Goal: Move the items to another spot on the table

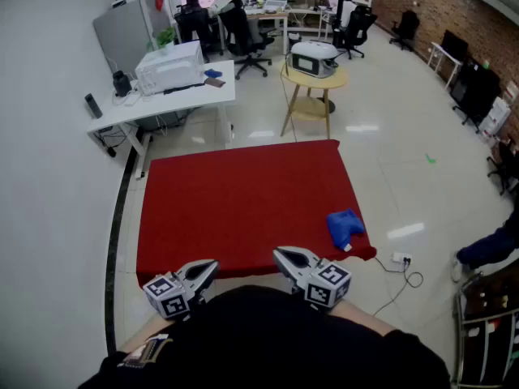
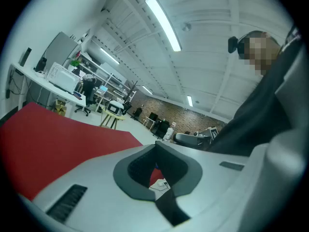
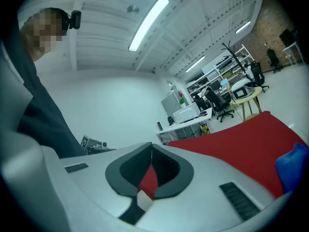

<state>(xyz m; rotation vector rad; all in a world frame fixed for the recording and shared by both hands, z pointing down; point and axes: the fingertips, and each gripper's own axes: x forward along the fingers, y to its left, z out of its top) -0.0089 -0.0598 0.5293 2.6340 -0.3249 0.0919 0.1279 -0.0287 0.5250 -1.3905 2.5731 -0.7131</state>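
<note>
- The left gripper (image 1: 212,265) sits at about 7 o'clock of the red table (image 1: 243,201), over its near edge, with its tips pointing toward 2 o'clock.
- In the left gripper view its 2 jaws are pressed together at the tips. Nothing sits between them, and only a sliver of red table and pale floor shows through the gap behind the tips.
- The right gripper (image 1: 278,254) sits at about 5 o'clock of the table, also at the near edge, with its tips pointing toward 10 o'clock.
- In the right gripper view its 2 jaws are likewise closed tip to tip and empty. The red surface shows through the opening behind them.
- The 2 grippers are near each other but apart, and neither touches anything on the table.
- The blue item (image 1: 345,227), soft and crumpled, lies on the table at about 4 o'clock, close to the right edge and near corner. It is well apart from both grippers, with the right one closer to it.
</note>
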